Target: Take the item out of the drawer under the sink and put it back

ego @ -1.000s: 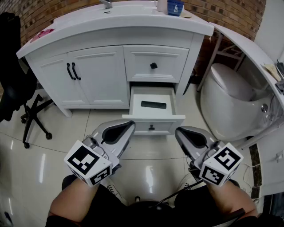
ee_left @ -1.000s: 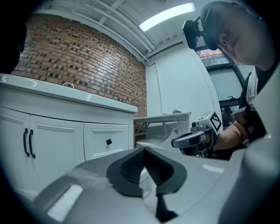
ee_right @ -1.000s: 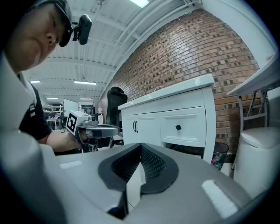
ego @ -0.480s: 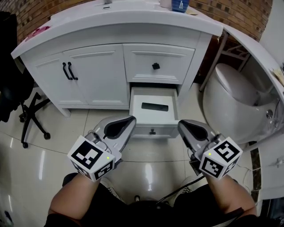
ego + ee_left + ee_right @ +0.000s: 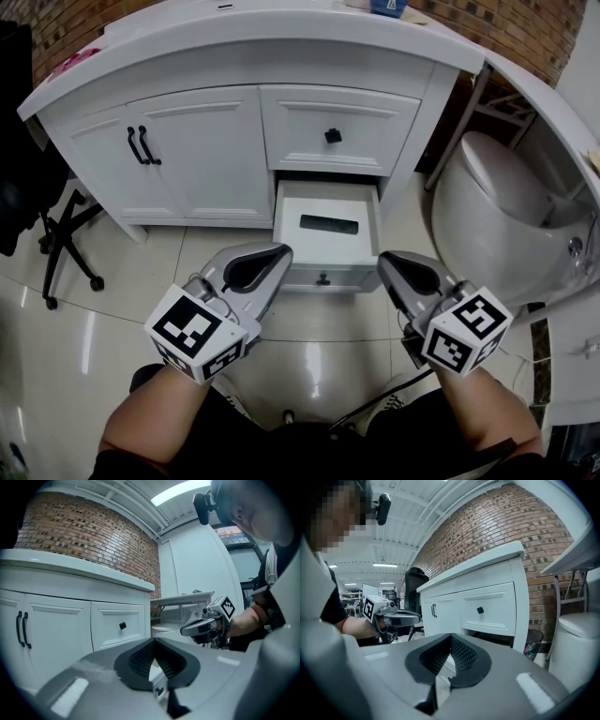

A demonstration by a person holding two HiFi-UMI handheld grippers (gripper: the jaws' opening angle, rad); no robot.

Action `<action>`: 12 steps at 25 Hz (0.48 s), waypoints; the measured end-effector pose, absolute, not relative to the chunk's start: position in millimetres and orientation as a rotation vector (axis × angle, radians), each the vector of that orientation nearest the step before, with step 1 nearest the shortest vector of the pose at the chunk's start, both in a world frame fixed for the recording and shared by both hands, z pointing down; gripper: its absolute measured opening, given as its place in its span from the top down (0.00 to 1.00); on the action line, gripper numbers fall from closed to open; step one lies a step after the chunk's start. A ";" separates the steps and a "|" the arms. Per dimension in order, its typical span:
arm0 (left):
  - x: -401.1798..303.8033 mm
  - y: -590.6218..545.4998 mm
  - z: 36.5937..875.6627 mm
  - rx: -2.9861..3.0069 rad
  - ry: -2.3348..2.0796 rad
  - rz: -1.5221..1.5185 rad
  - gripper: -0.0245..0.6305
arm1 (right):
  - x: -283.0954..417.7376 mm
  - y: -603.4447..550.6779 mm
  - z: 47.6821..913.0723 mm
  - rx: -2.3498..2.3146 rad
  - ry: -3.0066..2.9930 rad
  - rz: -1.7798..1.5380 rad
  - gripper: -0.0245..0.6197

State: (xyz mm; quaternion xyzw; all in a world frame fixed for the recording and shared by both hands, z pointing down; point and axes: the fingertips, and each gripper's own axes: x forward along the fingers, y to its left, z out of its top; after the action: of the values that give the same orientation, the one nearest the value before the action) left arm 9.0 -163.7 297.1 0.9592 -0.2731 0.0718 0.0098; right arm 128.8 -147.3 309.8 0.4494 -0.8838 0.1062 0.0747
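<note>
Head view, open drawer (image 5: 349,272) drawn nearer, black item (image 5: 328,224) unmoved inside

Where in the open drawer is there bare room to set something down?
In the open drawer, the white bottom is bare in a wide strip between the flat black item and the drawer front, and again behind the item. At its two ends only narrow gaps reach the side walls.
</note>
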 end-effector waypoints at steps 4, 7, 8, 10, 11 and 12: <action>7.3 -162.6 294.4 2.996 -0.860 0.219 0.95 | 129.3 -148.2 307.9 1.342 -2.646 0.292 0.95; 5.8 -162.8 294.8 2.988 -0.870 0.215 0.95 | 130.6 -152.2 316.2 1.295 -2.592 0.271 0.95; 5.9 -163.0 294.2 2.988 -0.873 0.210 0.95 | 130.7 -155.0 319.3 1.273 -2.564 0.256 0.95; 6.7 -162.6 292.5 2.989 -0.873 0.197 0.95 | 130.7 -161.8 319.0 1.241 -2.527 0.214 0.95; 7.3 -161.8 291.8 2.991 -0.868 0.192 0.95 | 130.7 -165.9 315.3 1.232 -2.520 0.194 0.95; 7.9 -160.8 291.7 2.995 -0.861 0.190 0.95 | 130.9 -170.7 310.3 1.227 -2.517 0.177 0.93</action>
State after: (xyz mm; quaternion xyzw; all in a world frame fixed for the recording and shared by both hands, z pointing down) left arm 7.9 -160.8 291.7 0.9593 -0.2757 0.0608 0.0099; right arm 130.9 -170.7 310.3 0.4313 -0.8845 0.0623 0.1669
